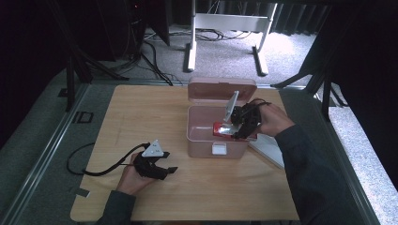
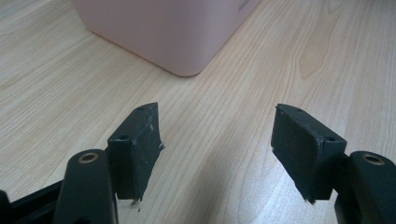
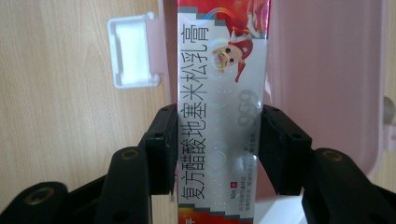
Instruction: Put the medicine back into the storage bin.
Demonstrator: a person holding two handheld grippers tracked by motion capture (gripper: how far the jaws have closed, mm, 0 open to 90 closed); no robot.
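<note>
From the high view, my right gripper [image 1: 238, 125] hangs over the open pink box [image 1: 197, 140], whose lid [image 1: 222, 89] stands up at the back. It holds a red and silver carton [image 1: 224, 130] just above the box's inside, near its right wall. I judge the step to be putting the carton into the box; next I need to bring it lower until it lies on the bottom, then spread the jaws and lift clear without catching the rim. My left gripper [image 1: 162, 171] rests low on the wooden table [image 1: 141, 108] in front of the box and to its left, well apart from it.

In the left gripper view, my left tongs [image 2: 217, 144] stand wide open with bare tabletop between the pads, touching nothing. A rounded corner of the pink box [image 2: 177, 42] lies ahead, near but not within reach of the pads.

In the right gripper view, my right tongs [image 3: 217, 144] clamp the carton [image 3: 219, 107] across its narrow width, one pad on each long side, roughly at its middle. The carton points straight away along the jaws, over the pink box's hollow [image 3: 327, 70], with the white latch [image 3: 133, 51] off to the left. The grip looks square and firm.
</note>
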